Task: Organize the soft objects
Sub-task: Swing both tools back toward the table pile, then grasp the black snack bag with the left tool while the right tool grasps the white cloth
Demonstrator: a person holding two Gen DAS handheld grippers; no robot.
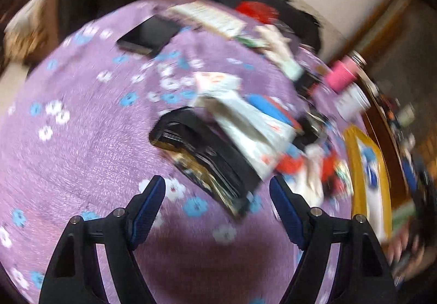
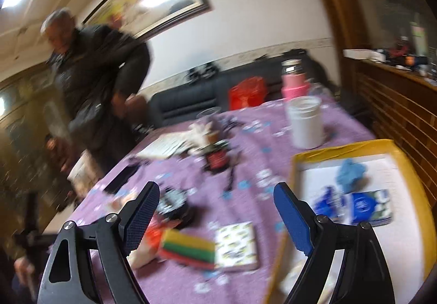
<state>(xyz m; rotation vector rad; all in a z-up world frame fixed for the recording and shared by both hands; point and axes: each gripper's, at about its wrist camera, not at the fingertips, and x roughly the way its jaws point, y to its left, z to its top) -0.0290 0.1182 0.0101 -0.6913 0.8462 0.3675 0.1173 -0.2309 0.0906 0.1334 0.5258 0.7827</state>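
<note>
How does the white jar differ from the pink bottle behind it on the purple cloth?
The white jar is wide, squat and plain white; the pink bottle is narrower, pink, with a silvery top. The jar stands nearer the yellow-rimmed tray; the bottle stands behind it at the table's far edge, by the dark sofa. Both stand upright on the purple flowered cloth, untouched by either gripper. Blur hides finer detail.

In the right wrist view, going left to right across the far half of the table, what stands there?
Clear glass → red bag → pink flask → white cup. The cup stands nearer than the flask. The blurred items below the glass overlap, so they are left out.
</note>
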